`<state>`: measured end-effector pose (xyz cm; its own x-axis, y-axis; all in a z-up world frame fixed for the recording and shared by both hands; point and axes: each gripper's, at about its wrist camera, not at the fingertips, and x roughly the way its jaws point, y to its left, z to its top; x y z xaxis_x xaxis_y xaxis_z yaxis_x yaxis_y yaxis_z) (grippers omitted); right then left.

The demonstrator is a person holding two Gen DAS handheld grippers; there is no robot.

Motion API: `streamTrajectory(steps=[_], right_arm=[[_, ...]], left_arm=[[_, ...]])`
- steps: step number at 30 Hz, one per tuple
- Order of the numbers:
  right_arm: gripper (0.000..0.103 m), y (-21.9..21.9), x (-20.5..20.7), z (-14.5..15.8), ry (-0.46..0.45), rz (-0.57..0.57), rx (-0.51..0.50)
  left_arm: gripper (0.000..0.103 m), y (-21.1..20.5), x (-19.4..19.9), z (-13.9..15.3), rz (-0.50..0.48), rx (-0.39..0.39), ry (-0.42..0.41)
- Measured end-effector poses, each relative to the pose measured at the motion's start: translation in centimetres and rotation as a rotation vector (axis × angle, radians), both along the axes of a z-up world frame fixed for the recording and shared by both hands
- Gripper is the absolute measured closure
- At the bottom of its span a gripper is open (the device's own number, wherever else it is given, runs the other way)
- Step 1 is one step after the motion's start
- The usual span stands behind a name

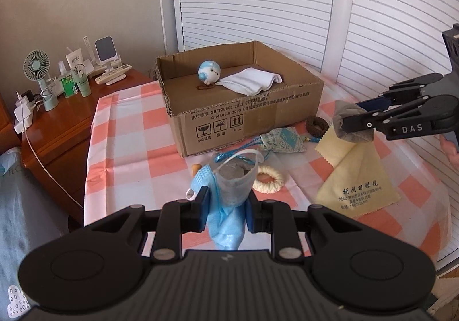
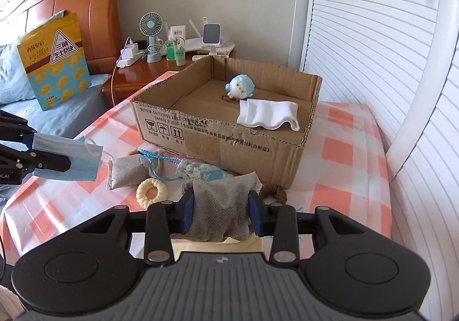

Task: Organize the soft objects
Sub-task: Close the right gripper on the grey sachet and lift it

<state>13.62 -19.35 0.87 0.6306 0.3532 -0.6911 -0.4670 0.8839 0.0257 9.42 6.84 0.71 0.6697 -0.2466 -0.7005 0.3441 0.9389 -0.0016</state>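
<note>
My left gripper [image 1: 226, 207] is clamped nearly closed on the blue face mask [image 1: 221, 197], which hangs crumpled between its pads above the checked surface [image 1: 126, 149]. Just ahead of it lie a grey pouch [image 2: 127, 170] and a cream ring [image 1: 271, 179], with a patterned sachet [image 1: 282, 140] a little further on. Straight ahead beyond those sits the cardboard box [image 1: 243, 120], holding a blue-and-white plush toy [image 1: 208, 71] and a folded white cloth [image 1: 252, 80]. Over to the right, my right gripper [image 2: 221, 213] has its jaws partly open and pressed on a grey mesh cloth [image 2: 219, 206], bunched between the pads and lifted clear. Below it lies the yellow lens cloth [image 1: 358, 177]; just ahead of it on the right, a brown scrunchie [image 2: 275, 192].
</note>
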Motion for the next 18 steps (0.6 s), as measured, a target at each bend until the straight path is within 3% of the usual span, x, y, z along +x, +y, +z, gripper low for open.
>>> streamTrajectory(steps=[7, 18], right_arm=[[0.060, -1.1, 0.1, 1.0, 0.023, -0.013, 0.063], [0.060, -1.0, -0.3, 3.2, -0.005, -0.009, 0.068]], left_arm=[[0.080, -0.5, 0.2, 0.8, -0.014, 0.006, -0.026], [0.080, -1.1, 1.0, 1.8, -0.034, 0.005, -0.056]])
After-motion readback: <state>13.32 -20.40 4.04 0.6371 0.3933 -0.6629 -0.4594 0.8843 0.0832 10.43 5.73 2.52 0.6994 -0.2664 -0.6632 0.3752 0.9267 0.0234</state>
